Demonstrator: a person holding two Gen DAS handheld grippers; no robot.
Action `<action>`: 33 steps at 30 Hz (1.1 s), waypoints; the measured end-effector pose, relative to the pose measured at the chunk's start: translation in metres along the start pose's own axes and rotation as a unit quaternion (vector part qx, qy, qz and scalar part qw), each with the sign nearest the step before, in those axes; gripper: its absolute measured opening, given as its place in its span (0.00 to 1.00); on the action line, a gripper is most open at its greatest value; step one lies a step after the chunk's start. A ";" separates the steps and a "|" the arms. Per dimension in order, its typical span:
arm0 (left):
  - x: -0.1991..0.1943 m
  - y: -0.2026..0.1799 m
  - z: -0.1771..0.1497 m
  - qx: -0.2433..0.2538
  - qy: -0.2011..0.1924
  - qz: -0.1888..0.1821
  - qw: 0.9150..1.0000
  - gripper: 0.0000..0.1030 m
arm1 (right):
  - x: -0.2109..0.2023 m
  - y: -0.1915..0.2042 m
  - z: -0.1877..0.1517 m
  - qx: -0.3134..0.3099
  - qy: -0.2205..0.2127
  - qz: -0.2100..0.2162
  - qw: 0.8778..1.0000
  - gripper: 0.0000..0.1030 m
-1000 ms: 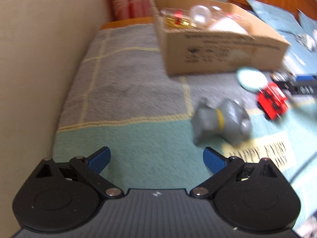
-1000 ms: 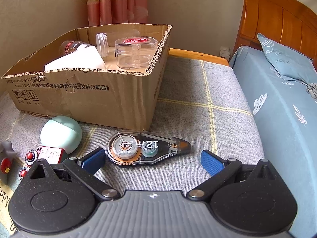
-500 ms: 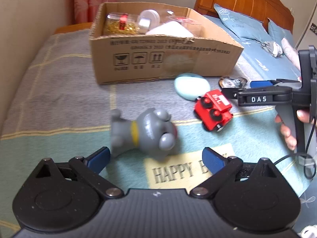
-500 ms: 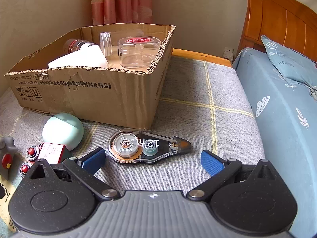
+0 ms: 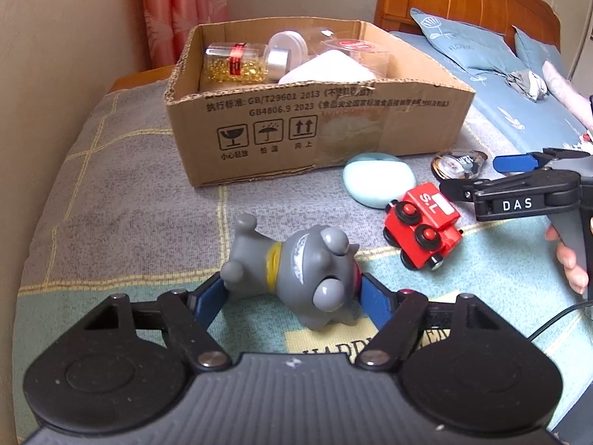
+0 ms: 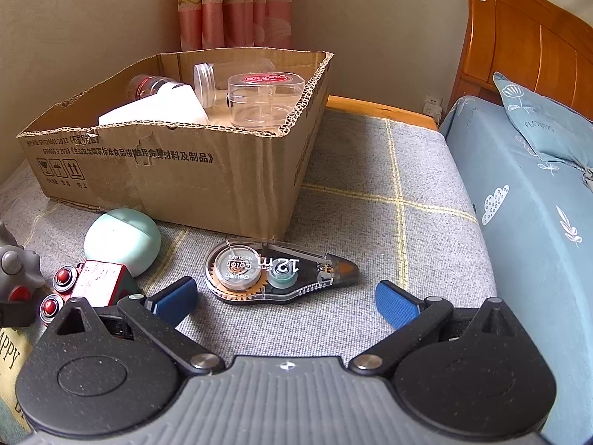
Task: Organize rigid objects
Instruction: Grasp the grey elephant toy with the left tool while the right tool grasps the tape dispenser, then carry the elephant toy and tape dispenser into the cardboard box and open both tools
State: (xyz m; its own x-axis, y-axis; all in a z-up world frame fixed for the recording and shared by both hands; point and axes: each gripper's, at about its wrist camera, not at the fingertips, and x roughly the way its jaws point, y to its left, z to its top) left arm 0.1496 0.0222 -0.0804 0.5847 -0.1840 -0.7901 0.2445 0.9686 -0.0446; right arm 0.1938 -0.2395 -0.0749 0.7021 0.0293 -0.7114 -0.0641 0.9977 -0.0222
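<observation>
A grey toy dog (image 5: 300, 278) with a yellow collar lies on its side on the blanket. My left gripper (image 5: 291, 298) has closed in around it, blue pads against both sides. A red toy train (image 5: 422, 230), a mint oval case (image 5: 378, 178) and a clear correction tape dispenser (image 6: 278, 269) lie in front of the cardboard box (image 5: 315, 141). The box holds jars, a white item and a clear container. My right gripper (image 6: 285, 298) is open, just short of the tape dispenser; it also shows in the left wrist view (image 5: 519, 170).
A beige wall runs along the left. A blue-sheeted bed (image 6: 537, 204) with a wooden headboard rises at the right of the blanket. A "HAPPY" print patch (image 5: 333, 345) lies under the left gripper. A cable (image 5: 556, 322) trails at the right.
My left gripper swung right from the wall side, moved up to the grey dog and narrowed its fingers onto it. My right gripper crept slightly toward the tape dispenser, still open.
</observation>
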 end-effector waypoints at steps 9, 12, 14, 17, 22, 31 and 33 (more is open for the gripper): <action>0.002 -0.002 0.002 0.004 0.000 0.010 1.000 0.78 | 0.007 0.000 0.005 -0.007 -0.009 0.002 1.000 1.00; 0.002 -0.002 0.003 0.001 -0.001 0.012 1.000 0.78 | 0.005 0.000 0.004 -0.007 -0.010 0.002 1.000 1.00; 0.000 -0.002 0.004 0.002 -0.003 0.012 1.000 0.79 | 0.004 0.000 0.004 -0.007 -0.009 0.002 1.000 0.99; -0.001 -0.001 0.005 0.003 -0.005 0.013 1.000 0.80 | 0.002 0.000 0.004 -0.012 -0.011 0.005 1.000 0.93; -0.003 0.000 0.006 0.004 -0.005 0.011 1.000 0.81 | 0.001 0.001 0.006 -0.016 -0.009 0.006 1.000 0.90; -0.007 0.000 0.009 0.004 -0.011 0.005 1.000 0.80 | -0.002 -0.001 0.006 -0.015 -0.002 0.004 1.000 0.90; -0.008 0.000 0.010 0.003 -0.013 0.003 1.000 0.80 | -0.003 -0.001 0.006 -0.016 -0.003 0.004 1.000 0.90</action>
State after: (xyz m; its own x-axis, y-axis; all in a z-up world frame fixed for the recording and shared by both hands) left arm 0.1524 0.0220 -0.0681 0.6068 -0.1817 -0.7738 0.2450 0.9689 -0.0354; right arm 0.1959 -0.2398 -0.0682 0.7055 0.0383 -0.7077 -0.0932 0.9949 -0.0390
